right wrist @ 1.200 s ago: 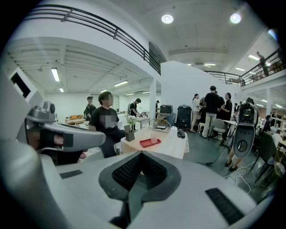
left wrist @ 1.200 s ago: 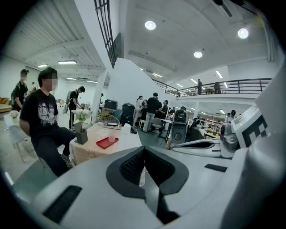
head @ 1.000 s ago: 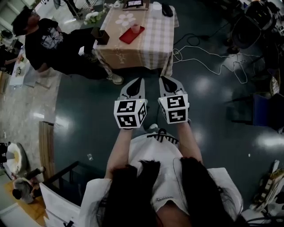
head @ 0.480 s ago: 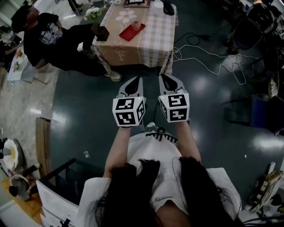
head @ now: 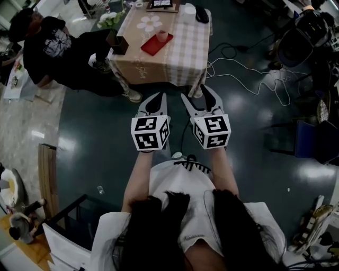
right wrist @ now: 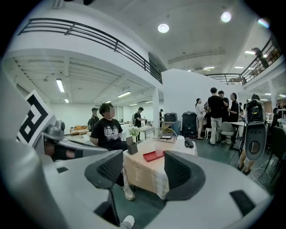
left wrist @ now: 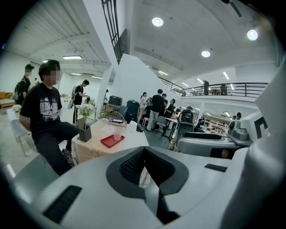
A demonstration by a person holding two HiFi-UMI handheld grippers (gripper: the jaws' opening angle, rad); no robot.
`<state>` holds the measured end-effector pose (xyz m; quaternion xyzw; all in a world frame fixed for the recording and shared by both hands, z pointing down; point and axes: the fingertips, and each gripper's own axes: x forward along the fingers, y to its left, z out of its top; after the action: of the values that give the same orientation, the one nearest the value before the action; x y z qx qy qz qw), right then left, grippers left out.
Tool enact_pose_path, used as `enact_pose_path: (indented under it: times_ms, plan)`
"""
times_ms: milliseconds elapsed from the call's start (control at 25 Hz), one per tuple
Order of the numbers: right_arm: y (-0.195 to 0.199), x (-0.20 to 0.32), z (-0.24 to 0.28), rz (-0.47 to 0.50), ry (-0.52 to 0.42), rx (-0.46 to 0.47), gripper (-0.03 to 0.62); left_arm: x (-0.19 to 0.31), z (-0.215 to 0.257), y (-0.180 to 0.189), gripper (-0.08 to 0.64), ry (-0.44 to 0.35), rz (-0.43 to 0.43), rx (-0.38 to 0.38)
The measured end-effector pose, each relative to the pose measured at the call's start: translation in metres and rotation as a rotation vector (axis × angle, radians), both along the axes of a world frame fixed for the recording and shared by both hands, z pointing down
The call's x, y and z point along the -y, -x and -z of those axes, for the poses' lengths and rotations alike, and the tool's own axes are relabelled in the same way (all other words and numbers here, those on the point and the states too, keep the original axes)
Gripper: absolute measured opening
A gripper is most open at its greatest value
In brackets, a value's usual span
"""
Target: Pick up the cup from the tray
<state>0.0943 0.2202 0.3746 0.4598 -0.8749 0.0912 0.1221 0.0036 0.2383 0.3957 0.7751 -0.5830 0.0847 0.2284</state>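
A pale pink cup (head: 162,36) stands on a red tray (head: 154,45) on the cloth-covered table (head: 183,53), far ahead of both grippers. My left gripper (head: 157,99) is shut and holds nothing; past its jaws show the cup (left wrist: 117,133) and the tray (left wrist: 111,141). My right gripper (head: 197,97) is opening, its jaws apart with nothing between them. Through the gap, the right gripper view takes in the cup (right wrist: 159,147), the tray (right wrist: 153,156) and the table (right wrist: 144,172). Both grippers hover over the dark floor, well short of the table.
A person in a black T-shirt (head: 55,50) sits at the table's left side. A dark vase with white flowers (head: 117,41) and a black object (head: 201,14) are on the table. White cables (head: 249,74) trail over the floor at right. Several people stand behind.
The right gripper's jaws, closed together in both earlier frames, now stand apart. Both grippers have shifted slightly up in the view; the left one stays shut.
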Motion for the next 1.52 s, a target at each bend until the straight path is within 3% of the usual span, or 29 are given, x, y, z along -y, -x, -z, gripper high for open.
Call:
enact_pose_path:
  times_ms: [200,400,800,1160,1520]
  plan:
    - [0.013,0.041,-0.007,0.006,0.016,-0.002,0.290,0.043,-0.013,0.019,0.008,0.038,0.023,0.005]
    - [0.036,0.089,-0.013,0.040,0.041,-0.001,0.298,0.095,-0.010,0.036,0.008,0.025,0.043,-0.010]
    - [0.075,0.170,-0.014,0.023,0.055,-0.023,0.310,0.178,-0.009,0.077,0.008,0.037,0.025,-0.011]
    - [0.102,0.214,-0.023,-0.001,0.048,-0.056,0.339,0.224,-0.020,0.099,0.008,0.055,-0.020,-0.002]
    - [0.123,0.244,-0.018,-0.040,0.026,-0.029,0.354,0.252,-0.022,0.113,0.008,0.055,-0.073,0.003]
